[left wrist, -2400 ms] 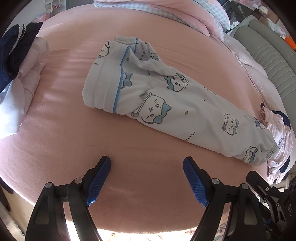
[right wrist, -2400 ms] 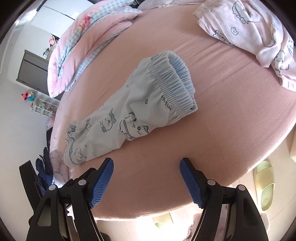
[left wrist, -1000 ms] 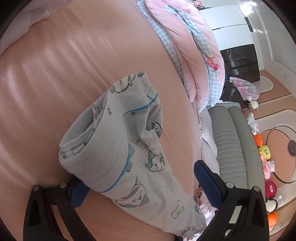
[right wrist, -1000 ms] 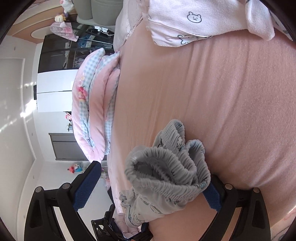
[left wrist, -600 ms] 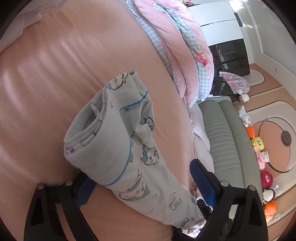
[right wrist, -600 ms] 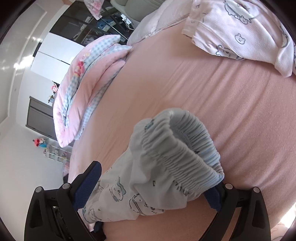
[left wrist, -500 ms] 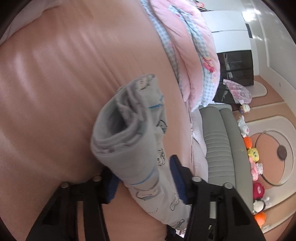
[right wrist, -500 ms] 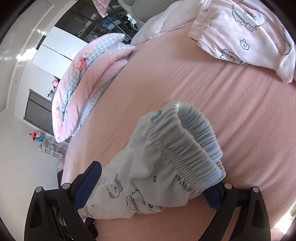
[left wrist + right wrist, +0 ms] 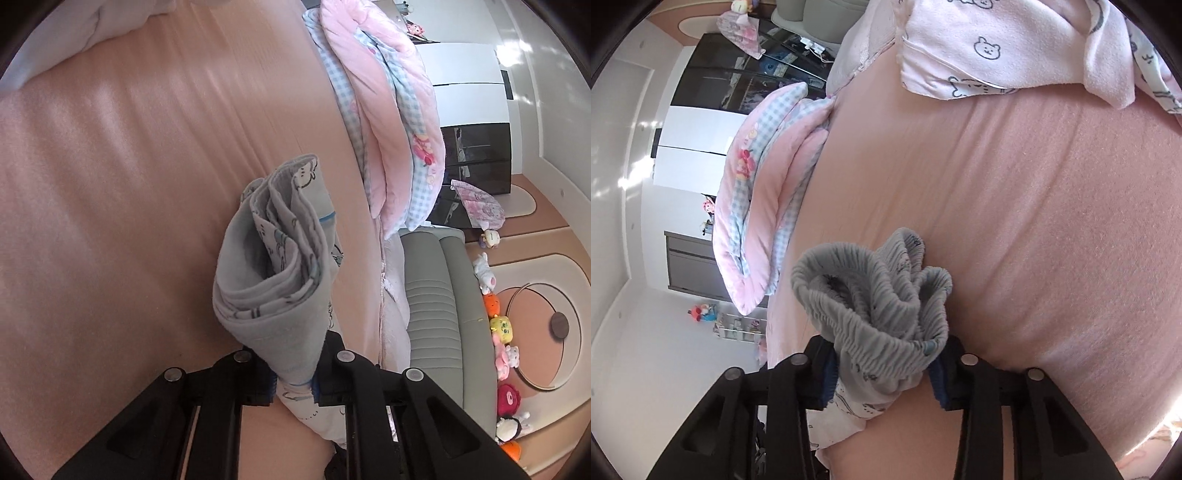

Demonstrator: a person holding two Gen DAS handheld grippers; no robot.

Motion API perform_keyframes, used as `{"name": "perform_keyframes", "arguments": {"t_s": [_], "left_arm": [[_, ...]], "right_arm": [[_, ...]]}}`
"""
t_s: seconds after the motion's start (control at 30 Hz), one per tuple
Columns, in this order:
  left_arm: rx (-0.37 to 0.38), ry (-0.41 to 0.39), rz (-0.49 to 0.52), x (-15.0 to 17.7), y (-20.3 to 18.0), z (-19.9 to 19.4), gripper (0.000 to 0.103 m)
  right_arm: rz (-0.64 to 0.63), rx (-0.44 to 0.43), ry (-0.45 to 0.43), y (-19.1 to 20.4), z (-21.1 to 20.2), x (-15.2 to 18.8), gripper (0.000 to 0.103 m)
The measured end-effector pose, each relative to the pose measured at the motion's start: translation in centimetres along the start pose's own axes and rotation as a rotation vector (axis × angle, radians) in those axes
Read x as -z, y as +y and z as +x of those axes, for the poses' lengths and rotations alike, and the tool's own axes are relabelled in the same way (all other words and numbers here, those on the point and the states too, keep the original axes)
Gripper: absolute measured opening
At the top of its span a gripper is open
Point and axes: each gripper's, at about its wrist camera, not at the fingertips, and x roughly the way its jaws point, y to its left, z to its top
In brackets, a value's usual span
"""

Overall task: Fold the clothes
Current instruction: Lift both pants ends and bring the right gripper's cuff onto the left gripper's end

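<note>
Pale grey-blue pyjama trousers with cat prints lie across a pink bed sheet. In the left wrist view their leg end stands up in rolled folds, and my left gripper is shut on it. In the right wrist view the elastic waistband is bunched between the jaws of my right gripper, which are closing, and the blue pads press both its sides. The stretch of trousers between the two grippers is hidden below them.
A pink and blue checked quilt is piled along the far side of the bed. A pale pink bear-print garment lies at the top right. A grey padded sofa and plush toys stand beyond the bed.
Both grippers came down from in front of the trousers onto their ends. The left closed on the leg end and squeezed it narrow. The right closed in on the waistband and bunched it.
</note>
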Motion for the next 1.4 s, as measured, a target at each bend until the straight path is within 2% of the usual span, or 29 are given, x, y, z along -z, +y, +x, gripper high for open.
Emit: {"name": "perform_keyframes", "arguments": {"t_s": [0.13,0.3,0.47,0.53,0.7,0.87,1.03,1.17,1.4], "left_arm": [[-0.066,0.003,0.020,0.4,0.4,-0.2,0.011],[-0.112,-0.003,0.074,1.4,0.0,-1.0,0.011],[-0.176,-0.025,0.138,2.2,-0.7,-1.1,0.011],[-0.195,-0.023,0.143,2.3,-0.5,-0.8,0.011],[-0.154,-0.005,0.089,1.9,0.8,-0.4,0.011],[-0.138,-0.002,0.076,1.9,1.1,-0.3,0.012],[-0.157,-0.001,0.117,2.1,0.9,-0.4,0.012],[-0.150,0.010,0.119,1.9,1.1,-0.4,0.012],[-0.109,0.025,0.099,1.7,1.8,-0.5,0.012]], "right_arm": [[-0.023,0.019,0.025,-0.1,0.2,-0.3,0.027],[-0.118,0.091,0.023,1.4,0.2,-0.3,0.027],[-0.270,0.207,0.021,4.2,0.2,-0.2,0.027],[-0.376,0.260,0.007,6.2,0.3,0.3,0.027],[-0.648,0.380,-0.034,11.4,0.0,2.1,0.027],[-0.789,0.431,-0.062,15.0,-0.3,3.5,0.027],[-0.944,0.477,-0.080,17.5,0.3,5.5,0.027],[-1.012,0.483,-0.084,18.5,0.5,7.3,0.027],[-1.104,0.421,-0.021,20.7,2.1,10.8,0.027]]}}
